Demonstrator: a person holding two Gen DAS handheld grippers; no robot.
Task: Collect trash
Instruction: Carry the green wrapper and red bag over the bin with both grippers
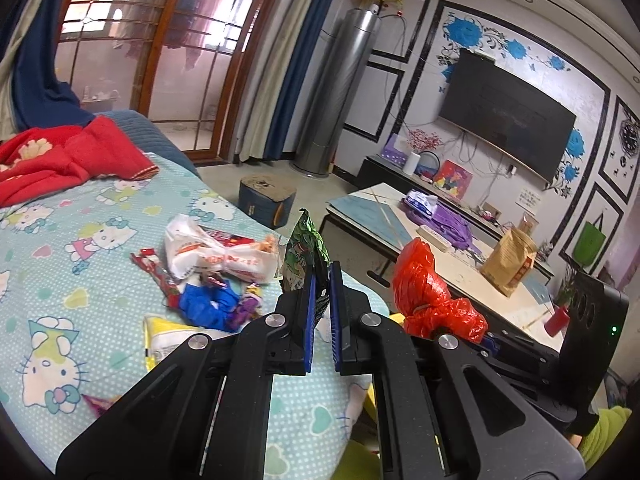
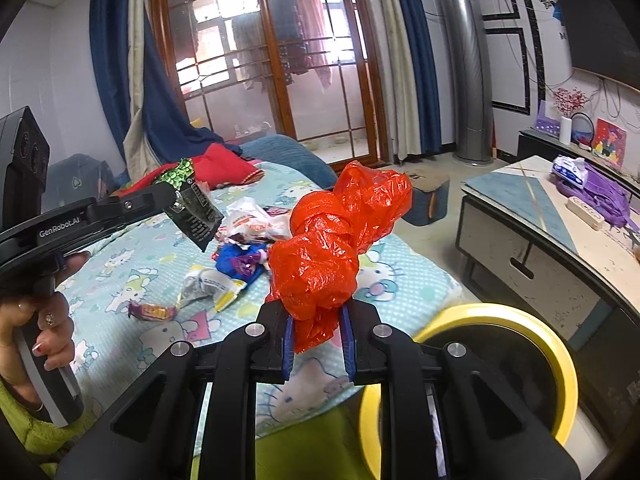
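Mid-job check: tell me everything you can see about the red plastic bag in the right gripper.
The crumpled red plastic bag is thin, glossy, translucent film, bunched and twisted into lumpy knots. Its lower end is pinched between the blue-padded fingers of the right gripper, which is shut on it; the rest stands up, leaning toward the right. It is held in the air above the Hello Kitty bedsheet, touching nothing but the pads. From the left wrist view it shows beside the left gripper, apart from it.

Wall television point(image 1: 506, 114), red blanket point(image 1: 60, 156)
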